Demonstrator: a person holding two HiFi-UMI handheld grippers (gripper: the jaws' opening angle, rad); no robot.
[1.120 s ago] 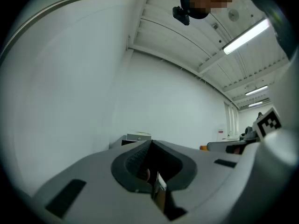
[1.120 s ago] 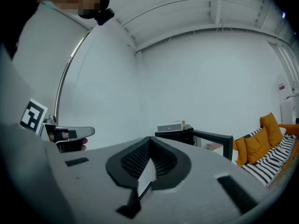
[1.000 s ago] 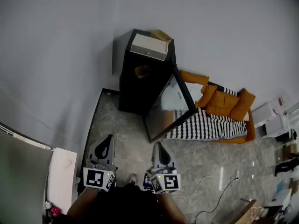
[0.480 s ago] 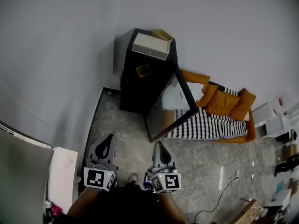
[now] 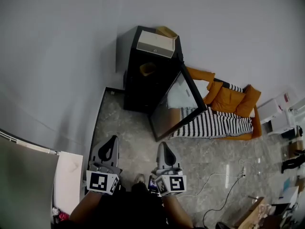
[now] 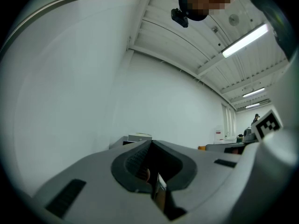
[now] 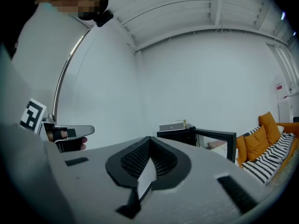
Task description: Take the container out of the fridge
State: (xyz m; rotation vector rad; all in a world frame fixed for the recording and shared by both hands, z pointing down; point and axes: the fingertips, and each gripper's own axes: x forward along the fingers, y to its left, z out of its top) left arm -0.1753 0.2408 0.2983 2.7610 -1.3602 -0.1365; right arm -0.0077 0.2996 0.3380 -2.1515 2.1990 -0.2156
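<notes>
Closed and empty, the left hand-held gripper (image 5: pixel 111 141) and right hand-held gripper (image 5: pixel 163 146) were well short of the small black fridge (image 5: pixel 136 87), whose door stood open. Best to approach squarely and part the jaws before reaching the tan container (image 5: pixel 147 69) inside.

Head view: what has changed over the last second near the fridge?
Only a slight camera shift; nothing grasped or released. The fridge door stays open, the left gripper and right gripper stay shut and empty, held low, well short of the fridge.

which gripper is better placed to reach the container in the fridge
Left, probably. The left gripper has a straight line to the container in the fridge, while the open door juts out ahead of the right gripper. Both far off, jaws shut.
</notes>
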